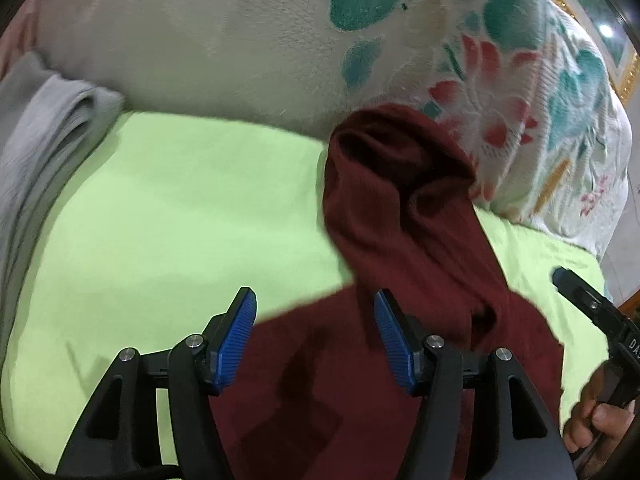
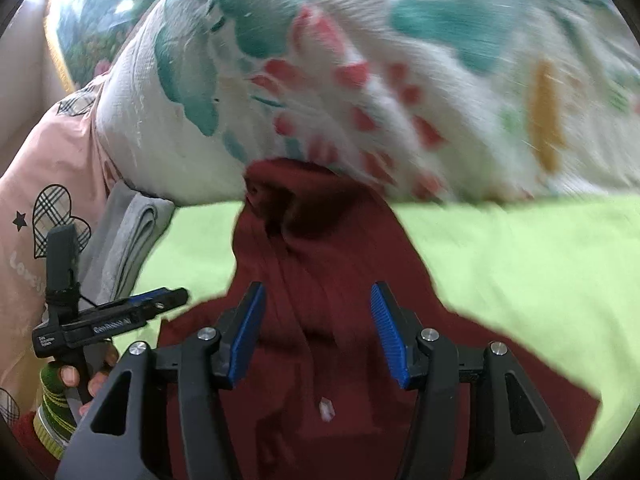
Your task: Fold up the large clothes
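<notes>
A dark red ribbed garment [image 1: 400, 220] lies crumpled on a lime green sheet [image 1: 180, 208], with one end bunched against a floral blanket. My left gripper [image 1: 316, 312] hovers open above its near part; no cloth sits between the blue pads [image 1: 236, 328]. In the right wrist view the same garment [image 2: 320, 248] spreads under my right gripper [image 2: 316, 308], which is also open and holds nothing. The right gripper [image 1: 564, 280] shows at the far right edge of the left wrist view, with a hand on it. The left gripper [image 2: 172, 296] shows at the lower left of the right wrist view.
A thick white blanket with teal and red flowers [image 1: 500, 92] is heaped behind the garment. A folded grey cloth [image 1: 52, 132] lies at the left. A pink pillow with checked hearts [image 2: 48, 208] sits further left. Bare green sheet [image 2: 520, 260] extends to the right.
</notes>
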### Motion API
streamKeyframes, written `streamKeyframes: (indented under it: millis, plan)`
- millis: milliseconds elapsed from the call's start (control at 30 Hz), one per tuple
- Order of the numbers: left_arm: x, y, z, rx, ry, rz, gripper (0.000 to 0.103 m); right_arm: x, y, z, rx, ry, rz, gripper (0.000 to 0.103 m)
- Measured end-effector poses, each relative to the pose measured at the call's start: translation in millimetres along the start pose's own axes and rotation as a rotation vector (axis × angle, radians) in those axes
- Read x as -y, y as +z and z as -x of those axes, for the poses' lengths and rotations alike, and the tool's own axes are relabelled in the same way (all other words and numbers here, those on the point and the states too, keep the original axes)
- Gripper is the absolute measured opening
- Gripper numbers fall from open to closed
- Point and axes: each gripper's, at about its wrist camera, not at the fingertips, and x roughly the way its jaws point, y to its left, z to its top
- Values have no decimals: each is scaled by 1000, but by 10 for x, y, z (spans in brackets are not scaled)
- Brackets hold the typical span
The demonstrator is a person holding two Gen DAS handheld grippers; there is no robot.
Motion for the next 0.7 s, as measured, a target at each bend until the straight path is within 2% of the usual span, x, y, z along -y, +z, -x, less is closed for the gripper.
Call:
streamKeyframes:
  millis: [133,333,400,433,567,633,700]
  plan:
    - [-70,344,-284,-2,-35,9,63,-119,324,-438,1,7,103,57]
    - [-76,696,-707,-23,-10,-26,63,-135,661,-1020,-16,9,188,57]
    - [-77,759,-803,-27,-9,-31,63,-97,675,-1101,-25,-61,219,16]
    - [-80,778,-815,-23,-16,-32,63,-37,682,-1077,-28,-67,196,6]
    - [-22,835,-805,16,-59,-58,63,207,643,-632,76,-33,127,6]
    - [100,840,-818,19,-85,-85,63,290,618,-474,96,-14,115,6]
    - [279,833,-855,18,-69,-129,63,339,575,-332,105,-10,110,6]
